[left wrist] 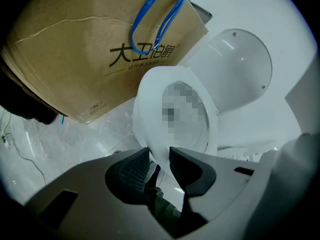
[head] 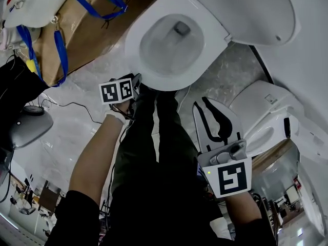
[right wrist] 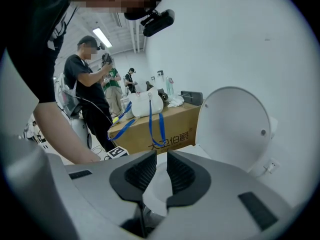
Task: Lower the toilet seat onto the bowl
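The white toilet seat (head: 154, 14) lies low over the bowl, and the lid (head: 246, 9) stands up behind it. Whether the seat rests on the bowl, I cannot tell. My left gripper (head: 139, 82) is at the seat's front edge. In the left gripper view that edge (left wrist: 157, 149) runs down between the two dark pads (left wrist: 132, 169), which close on it. My right gripper (head: 201, 104) hangs to the right of the bowl, away from it. Its jaws (right wrist: 161, 169) stand a narrow gap apart with nothing between them; the seat (right wrist: 157, 186) and lid (right wrist: 235, 129) show beyond.
A brown cardboard box (head: 87, 29) with blue straps stands left of the toilet, with a white bag (head: 31, 4) on it. A second white toilet (head: 266, 117) is at the right. Cables (head: 72, 105) run over the grey floor. People (right wrist: 87, 94) stand in the background.
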`<action>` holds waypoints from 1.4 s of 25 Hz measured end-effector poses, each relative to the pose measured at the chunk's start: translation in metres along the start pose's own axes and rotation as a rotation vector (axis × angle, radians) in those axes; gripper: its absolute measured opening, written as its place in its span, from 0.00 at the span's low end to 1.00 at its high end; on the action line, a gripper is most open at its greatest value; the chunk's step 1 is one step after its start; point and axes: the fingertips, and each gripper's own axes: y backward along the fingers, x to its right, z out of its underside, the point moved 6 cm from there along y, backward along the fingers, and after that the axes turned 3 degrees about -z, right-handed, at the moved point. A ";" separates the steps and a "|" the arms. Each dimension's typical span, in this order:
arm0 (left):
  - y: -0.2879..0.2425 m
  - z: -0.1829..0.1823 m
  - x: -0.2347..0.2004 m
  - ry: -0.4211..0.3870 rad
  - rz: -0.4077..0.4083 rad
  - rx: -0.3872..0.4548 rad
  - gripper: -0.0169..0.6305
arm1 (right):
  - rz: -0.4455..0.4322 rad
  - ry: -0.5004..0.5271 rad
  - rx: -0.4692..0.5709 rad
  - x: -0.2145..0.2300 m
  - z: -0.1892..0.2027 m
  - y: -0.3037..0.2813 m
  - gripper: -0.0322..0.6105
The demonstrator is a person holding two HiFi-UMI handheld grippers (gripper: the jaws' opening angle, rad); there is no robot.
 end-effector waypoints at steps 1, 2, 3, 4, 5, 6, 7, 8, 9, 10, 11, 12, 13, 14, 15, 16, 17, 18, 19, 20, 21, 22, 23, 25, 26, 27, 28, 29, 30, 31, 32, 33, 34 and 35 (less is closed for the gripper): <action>-0.003 0.000 -0.002 -0.001 -0.002 -0.003 0.23 | 0.000 0.003 -0.003 0.000 0.001 -0.001 0.18; -0.007 0.001 -0.003 -0.002 -0.005 -0.005 0.23 | -0.001 0.006 -0.007 -0.001 0.003 -0.001 0.18; -0.009 0.001 -0.004 -0.003 -0.009 -0.008 0.23 | -0.003 0.007 -0.012 -0.001 0.005 -0.002 0.18; -0.012 0.002 -0.006 -0.004 -0.013 -0.012 0.23 | -0.004 0.005 -0.017 -0.001 0.006 -0.002 0.18; -0.015 0.002 -0.007 -0.005 -0.017 -0.016 0.23 | -0.005 0.001 -0.020 0.000 0.007 -0.003 0.18; -0.017 0.003 -0.008 -0.008 -0.023 -0.021 0.23 | -0.005 -0.004 -0.022 0.000 0.008 -0.003 0.18; -0.020 0.003 -0.010 -0.012 -0.028 -0.026 0.23 | -0.004 -0.009 -0.024 0.001 0.009 -0.004 0.18; -0.023 0.003 -0.012 -0.017 -0.034 -0.032 0.23 | -0.003 -0.013 -0.027 0.002 0.010 -0.005 0.18; -0.027 0.004 -0.013 -0.022 -0.038 -0.037 0.23 | -0.003 -0.015 -0.030 0.003 0.011 -0.006 0.18; -0.030 0.003 -0.015 -0.026 -0.042 -0.041 0.23 | -0.003 -0.016 -0.032 0.004 0.012 -0.008 0.18; -0.033 0.003 -0.016 -0.029 -0.046 -0.044 0.23 | -0.003 -0.018 -0.034 0.005 0.013 -0.009 0.18; -0.036 0.003 -0.018 -0.033 -0.050 -0.046 0.23 | -0.004 -0.020 -0.036 0.006 0.015 -0.010 0.18; -0.039 0.002 -0.019 -0.036 -0.055 -0.049 0.23 | -0.004 -0.023 -0.038 0.006 0.016 -0.011 0.18; -0.041 0.002 -0.020 -0.040 -0.060 -0.053 0.23 | -0.004 -0.026 -0.039 0.006 0.017 -0.012 0.18; -0.042 0.002 -0.020 -0.046 -0.066 -0.059 0.23 | -0.005 -0.030 -0.041 0.007 0.018 -0.012 0.18; -0.043 0.002 -0.021 -0.056 -0.073 -0.066 0.23 | -0.005 -0.035 -0.043 0.007 0.018 -0.012 0.18; -0.043 0.002 -0.020 -0.071 -0.082 -0.070 0.23 | -0.005 -0.042 -0.043 0.008 0.017 -0.011 0.18; -0.041 0.000 -0.020 -0.089 -0.091 -0.069 0.23 | -0.005 -0.048 -0.040 0.009 0.015 -0.011 0.18; -0.040 -0.002 -0.018 -0.105 -0.098 -0.066 0.23 | -0.002 -0.051 -0.035 0.011 0.013 -0.011 0.18; -0.038 -0.004 -0.016 -0.117 -0.100 -0.063 0.23 | 0.002 -0.050 -0.028 0.012 0.011 -0.010 0.18; -0.036 -0.006 -0.013 -0.127 -0.097 -0.062 0.23 | 0.005 -0.047 -0.020 0.014 0.008 -0.010 0.18; -0.033 -0.007 -0.010 -0.136 -0.090 -0.064 0.23 | 0.008 -0.044 -0.011 0.014 0.006 -0.010 0.18; -0.030 -0.007 -0.007 -0.144 -0.083 -0.065 0.23 | 0.008 -0.043 -0.002 0.014 0.003 -0.009 0.18; -0.020 -0.011 -0.001 -0.149 -0.072 -0.053 0.23 | 0.007 -0.040 0.016 0.012 -0.005 -0.008 0.18; -0.013 -0.014 0.003 -0.143 -0.063 -0.035 0.23 | 0.006 -0.037 0.024 0.011 -0.008 -0.007 0.18; -0.003 -0.019 0.009 -0.129 -0.045 -0.009 0.23 | 0.006 -0.033 0.031 0.010 -0.012 -0.005 0.18; 0.008 -0.025 0.017 -0.110 -0.020 0.020 0.23 | 0.009 -0.028 0.037 0.010 -0.016 -0.003 0.18; 0.021 -0.030 0.027 -0.092 0.010 0.050 0.23 | 0.013 -0.024 0.042 0.011 -0.019 0.001 0.18; 0.037 -0.034 0.039 -0.079 0.041 0.081 0.23 | 0.019 -0.020 0.047 0.012 -0.024 0.006 0.18; 0.055 -0.039 0.053 -0.079 0.067 0.113 0.23 | 0.026 -0.015 0.054 0.013 -0.028 0.012 0.18; 0.076 -0.045 0.069 -0.093 0.087 0.147 0.23 | 0.033 -0.012 0.064 0.015 -0.034 0.018 0.18; 0.099 -0.051 0.085 -0.118 0.102 0.183 0.23 | 0.042 -0.009 0.075 0.017 -0.041 0.024 0.18; 0.122 -0.058 0.101 -0.147 0.116 0.219 0.23 | 0.051 -0.007 0.087 0.018 -0.049 0.031 0.18; 0.144 -0.065 0.117 -0.176 0.132 0.252 0.23 | 0.058 -0.001 0.095 0.020 -0.057 0.037 0.18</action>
